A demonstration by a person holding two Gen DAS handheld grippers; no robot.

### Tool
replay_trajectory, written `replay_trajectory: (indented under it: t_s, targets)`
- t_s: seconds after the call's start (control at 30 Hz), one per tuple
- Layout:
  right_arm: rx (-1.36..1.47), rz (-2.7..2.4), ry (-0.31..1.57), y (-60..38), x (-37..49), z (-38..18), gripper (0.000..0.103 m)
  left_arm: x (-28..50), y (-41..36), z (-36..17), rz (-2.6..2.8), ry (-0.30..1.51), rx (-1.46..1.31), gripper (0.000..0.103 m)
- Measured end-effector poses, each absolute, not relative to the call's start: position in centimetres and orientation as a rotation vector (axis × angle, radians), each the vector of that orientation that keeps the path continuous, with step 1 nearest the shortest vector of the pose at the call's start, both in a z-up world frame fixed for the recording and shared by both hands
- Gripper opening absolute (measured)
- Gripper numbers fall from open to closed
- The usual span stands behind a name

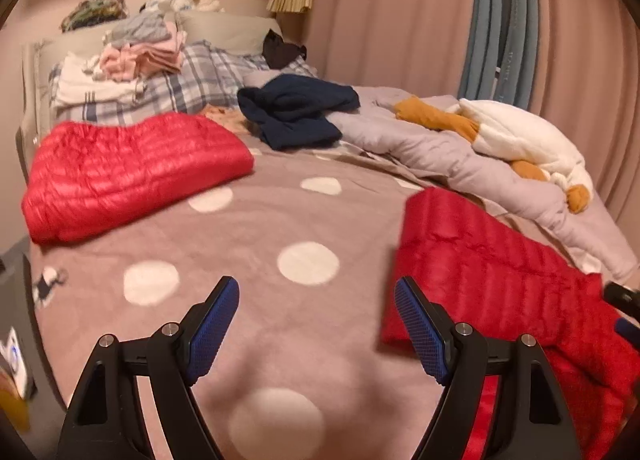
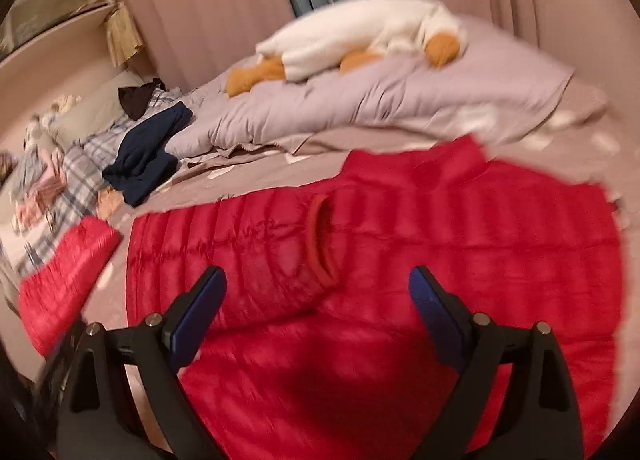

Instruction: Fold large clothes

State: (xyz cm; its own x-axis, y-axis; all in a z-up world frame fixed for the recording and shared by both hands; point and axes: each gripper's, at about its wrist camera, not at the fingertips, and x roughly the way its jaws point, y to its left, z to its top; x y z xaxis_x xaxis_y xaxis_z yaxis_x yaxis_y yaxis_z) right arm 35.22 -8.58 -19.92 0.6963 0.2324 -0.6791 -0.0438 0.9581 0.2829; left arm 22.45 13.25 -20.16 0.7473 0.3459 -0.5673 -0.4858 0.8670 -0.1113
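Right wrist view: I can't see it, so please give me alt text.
An open right gripper hovers over a red puffer jacket spread on a dotted bedspread. Behind lie a navy garment and a plush goose.

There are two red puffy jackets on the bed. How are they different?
The far red jacket is folded into a thick, tidy bundle; the near red jacket lies spread out flat, with an armhole showing. The far one sits by the plaid bedding, away from both grippers; the near one lies right under the open right gripper. The folded one covers far less of the bed than the spread one. Both are bright red, shiny and quilted in narrow rows.
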Motion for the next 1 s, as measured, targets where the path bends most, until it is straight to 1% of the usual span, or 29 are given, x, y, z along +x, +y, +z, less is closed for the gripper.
replay_trajectory:
  t_s: [0.07, 0.1, 0.13, 0.17, 0.2, 0.27, 0.3, 0.33, 0.4, 0.53, 0.67, 0.8, 0.87, 0.93, 1.0]
  targets:
    - [0.256, 0.148, 0.829, -7.2, 37.2, -21.6, 0.091, 22.7, 14.1, -20.1, 0.475, 0.55, -0.253, 0.08]
    - [0.239, 0.148, 0.864, -6.3, 38.2, -22.8, 0.088, 22.9, 14.5, -20.1, 0.482, 0.548, -0.26, 0.08]
    - [0.224, 0.149, 0.89, -5.6, 38.7, -23.7, 0.075, 22.9, 14.9, -20.1, 0.483, 0.548, -0.267, 0.08]
    - [0.214, 0.158, 0.916, -4.9, 39.2, -24.8, 0.068, 23.0, 15.2, -20.1, 0.461, 0.546, -0.269, 0.08]
    - [0.204, 0.182, 0.939, -4.1, 39.7, -25.9, 0.063, 23.0, 15.3, -20.1, 0.442, 0.54, -0.262, 0.08]
    - [0.173, 0.171, 0.919, -3.6, 39.7, -26.3, 0.044, 23.1, 15.1, -20.0, 0.43, 0.528, -0.226, 0.08]
    - [0.165, 0.176, 0.903, -3.4, 39.4, -26.0, 0.019, 23.2, 14.8, -20.1, 0.43, 0.529, -0.215, 0.08]
    - [0.175, 0.181, 0.9, -3.6, 39.3, -25.7, 0.012, 23.3, 14.6, -20.2, 0.425, 0.536, -0.209, 0.08]
    - [0.215, 0.133, 0.849, -5.1, 38.4, -23.9, 0.012, 23.6, 14.0, -20.4, 0.391, 0.557, -0.2, 0.08]
    - [0.199, 0.051, 0.738, -9.9, 35.9, -19.0, 0.012, 24.1, 12.1, -20.6, 0.273, 0.577, -0.199, 0.08]
    - [0.193, -0.128, 0.69, -15.5, 33.3, -16.2, 0.012, 25.9, 7.7, -21.8, 0.108, 0.637, -0.119, 0.08]
    - [0.254, -0.179, 0.697, -20.1, 31.3, -16.1, 0.012, 28.5, 3.4, -23.9, -0.087, 0.746, -0.128, 0.079]
    - [0.279, -0.191, 0.707, -21.4, 30.6, -17.0, 0.012, 29.2, 1.4, -24.9, -0.096, 0.793, -0.055, 0.071]
    - [0.299, -0.207, 0.716, -22.1, 30.2, -17.8, 0.012, 29.8, -0.3, -25.9, -0.069, 0.819, 0.039, 0.069]
    - [0.335, -0.213, 0.715, -23.2, 29.9, -18.7, 0.012, 30.7, -0.5, -26.8, -0.053, 0.846, 0.037, 0.066]
